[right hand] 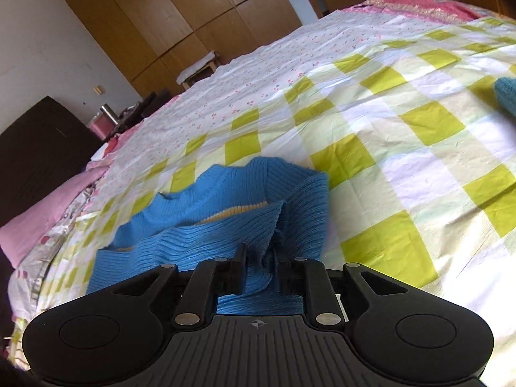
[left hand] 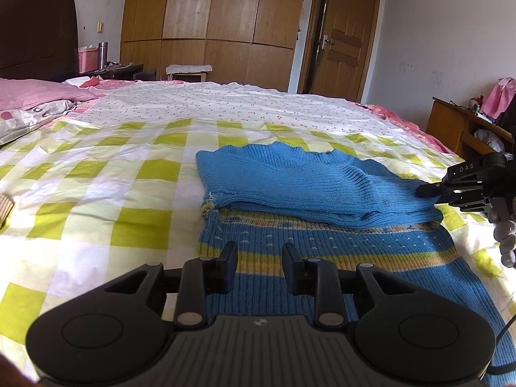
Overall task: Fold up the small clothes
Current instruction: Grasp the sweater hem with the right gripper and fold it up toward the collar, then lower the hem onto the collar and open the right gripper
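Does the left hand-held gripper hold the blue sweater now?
No, the left hand-held gripper is open above the blue sweater, with nothing between its fingers.

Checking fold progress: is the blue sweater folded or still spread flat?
Partly folded. The sweater's top is doubled over its striped lower part, which lies flat on the bed. The right gripper is at its edge with fabric between the fingers.

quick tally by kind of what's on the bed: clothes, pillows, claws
clothes: 2, a blue sweater and a teal piece at the right wrist view's edge
pillows: 2, a pink pillow and a printed pillow
claws: 2, the left claw open, the right claw with sweater fabric between its fingers
total: 6
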`<state>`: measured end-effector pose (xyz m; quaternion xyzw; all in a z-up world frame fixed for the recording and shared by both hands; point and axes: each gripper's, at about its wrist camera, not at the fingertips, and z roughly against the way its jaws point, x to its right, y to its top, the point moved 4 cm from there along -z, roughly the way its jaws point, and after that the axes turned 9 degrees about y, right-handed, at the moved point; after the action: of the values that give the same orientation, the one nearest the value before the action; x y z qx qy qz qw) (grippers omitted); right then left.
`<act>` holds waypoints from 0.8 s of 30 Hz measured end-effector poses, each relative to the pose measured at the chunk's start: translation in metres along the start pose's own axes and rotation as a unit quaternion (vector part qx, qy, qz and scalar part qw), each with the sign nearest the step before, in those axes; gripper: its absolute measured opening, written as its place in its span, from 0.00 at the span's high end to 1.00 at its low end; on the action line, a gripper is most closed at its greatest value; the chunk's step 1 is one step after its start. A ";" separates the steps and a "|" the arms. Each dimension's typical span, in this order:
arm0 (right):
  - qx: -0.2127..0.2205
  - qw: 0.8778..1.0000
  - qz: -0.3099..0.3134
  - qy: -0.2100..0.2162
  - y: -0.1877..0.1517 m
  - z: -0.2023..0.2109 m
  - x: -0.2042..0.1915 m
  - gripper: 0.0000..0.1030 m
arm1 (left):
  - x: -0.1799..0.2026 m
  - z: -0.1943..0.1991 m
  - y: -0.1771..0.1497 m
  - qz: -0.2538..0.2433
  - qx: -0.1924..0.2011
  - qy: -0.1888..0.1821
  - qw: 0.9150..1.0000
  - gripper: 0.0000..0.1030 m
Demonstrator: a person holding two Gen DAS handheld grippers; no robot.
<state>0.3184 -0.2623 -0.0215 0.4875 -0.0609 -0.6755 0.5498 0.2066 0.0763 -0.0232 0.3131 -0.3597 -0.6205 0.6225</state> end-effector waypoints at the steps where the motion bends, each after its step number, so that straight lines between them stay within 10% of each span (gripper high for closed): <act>1: -0.002 1.000 -0.003 0.006 0.000 -0.001 0.001 0.75 | 0.002 -0.001 0.003 -0.002 0.000 -0.001 1.000 0.65; 8: 0.005 1.000 -0.025 0.011 0.020 -0.014 -0.002 0.91 | 0.022 -0.015 0.028 -0.037 0.006 -0.001 0.999 0.62; 15: 0.104 0.987 0.025 0.117 0.044 0.032 -0.048 0.92 | 0.031 -0.022 0.053 -0.022 0.036 -0.006 0.999 0.61; 21: 0.026 0.999 0.026 -0.029 0.014 -0.007 0.000 0.88 | 0.033 -0.042 0.043 -0.038 0.004 0.015 0.999 0.61; 24: 0.033 0.999 0.011 -0.034 0.007 -0.002 0.010 0.88 | 0.032 -0.048 0.035 -0.055 -0.012 0.026 0.998 0.61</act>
<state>0.3253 -0.2727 -0.0238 0.4820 -0.1071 -0.6831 0.5381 0.2653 0.0431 -0.0181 0.3405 -0.3180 -0.6503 0.6000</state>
